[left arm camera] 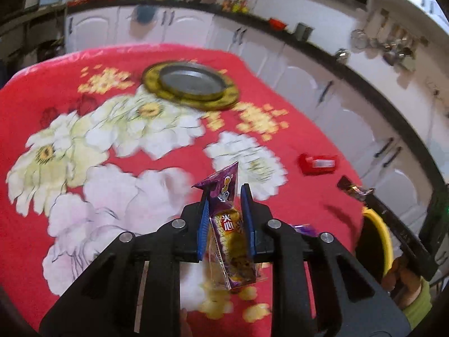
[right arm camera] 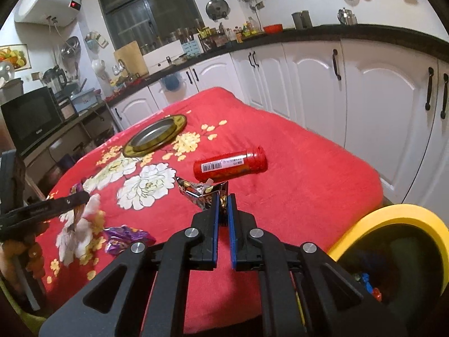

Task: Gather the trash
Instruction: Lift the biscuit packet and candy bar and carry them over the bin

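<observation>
My left gripper is shut on a purple and yellow snack wrapper, held above the red floral cloth. My right gripper is shut on a dark foil wrapper at the cloth. That foil wrapper also shows in the left wrist view. A red cylindrical can lies on its side just beyond it, and shows in the left wrist view too. A crumpled purple wrapper lies on the cloth to the left. The left gripper shows at the left edge.
A yellow-rimmed bin with some wrappers inside stands at the table's right edge, also in the left wrist view. A gold-rimmed metal plate sits at the far side of the cloth. White cabinets run behind.
</observation>
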`<state>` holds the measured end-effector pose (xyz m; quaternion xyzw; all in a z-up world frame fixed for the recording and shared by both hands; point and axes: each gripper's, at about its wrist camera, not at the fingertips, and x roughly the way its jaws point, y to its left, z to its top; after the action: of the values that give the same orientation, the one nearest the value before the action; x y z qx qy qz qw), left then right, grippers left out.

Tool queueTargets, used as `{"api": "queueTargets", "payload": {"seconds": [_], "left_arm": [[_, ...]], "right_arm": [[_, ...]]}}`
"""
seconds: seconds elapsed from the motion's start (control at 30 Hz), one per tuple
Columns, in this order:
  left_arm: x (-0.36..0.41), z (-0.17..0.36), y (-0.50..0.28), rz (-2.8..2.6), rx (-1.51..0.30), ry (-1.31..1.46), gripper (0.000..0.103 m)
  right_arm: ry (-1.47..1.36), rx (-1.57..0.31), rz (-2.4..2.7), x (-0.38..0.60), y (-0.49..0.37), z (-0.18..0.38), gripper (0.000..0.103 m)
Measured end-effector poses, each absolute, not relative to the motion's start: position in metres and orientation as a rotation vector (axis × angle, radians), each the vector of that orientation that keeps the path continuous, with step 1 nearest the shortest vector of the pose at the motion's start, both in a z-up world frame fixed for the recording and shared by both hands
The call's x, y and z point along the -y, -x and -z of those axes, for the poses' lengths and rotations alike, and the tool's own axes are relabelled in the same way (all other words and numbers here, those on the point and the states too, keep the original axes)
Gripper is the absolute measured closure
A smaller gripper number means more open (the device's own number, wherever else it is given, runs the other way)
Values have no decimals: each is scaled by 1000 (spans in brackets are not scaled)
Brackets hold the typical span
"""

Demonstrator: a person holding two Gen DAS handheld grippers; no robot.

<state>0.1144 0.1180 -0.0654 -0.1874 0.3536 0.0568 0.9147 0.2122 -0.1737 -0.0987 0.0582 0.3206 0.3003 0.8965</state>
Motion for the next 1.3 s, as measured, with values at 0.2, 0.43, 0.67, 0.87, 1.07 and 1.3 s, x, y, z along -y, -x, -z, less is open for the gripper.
{"api": "queueTargets", "payload": {"seconds": [0.2,0.43,0.67,0.87,1.07,1.3], "left_arm": [[-78,35,-111,-40,-654,287,88],[-36,17,-118,61,-623,248,88],[9,11,-128,158,-621,208,88],[42,15,-134,227,-632,178,88],[74,25,-141,293,-655,156,88],[111,42,-151,376,-695,129,88]], "right_arm": [[-133,-618,-600,198,-196,79,97],[-141,-574,-555,230,-180,63,97],[-158,-560,-500,262,-172,60,97],[-164,-562,-448,290,-165,64,97],[-169,-575,-386,314,-160,73,97],[-162,-598,-315,343,-157,86,97]]}}
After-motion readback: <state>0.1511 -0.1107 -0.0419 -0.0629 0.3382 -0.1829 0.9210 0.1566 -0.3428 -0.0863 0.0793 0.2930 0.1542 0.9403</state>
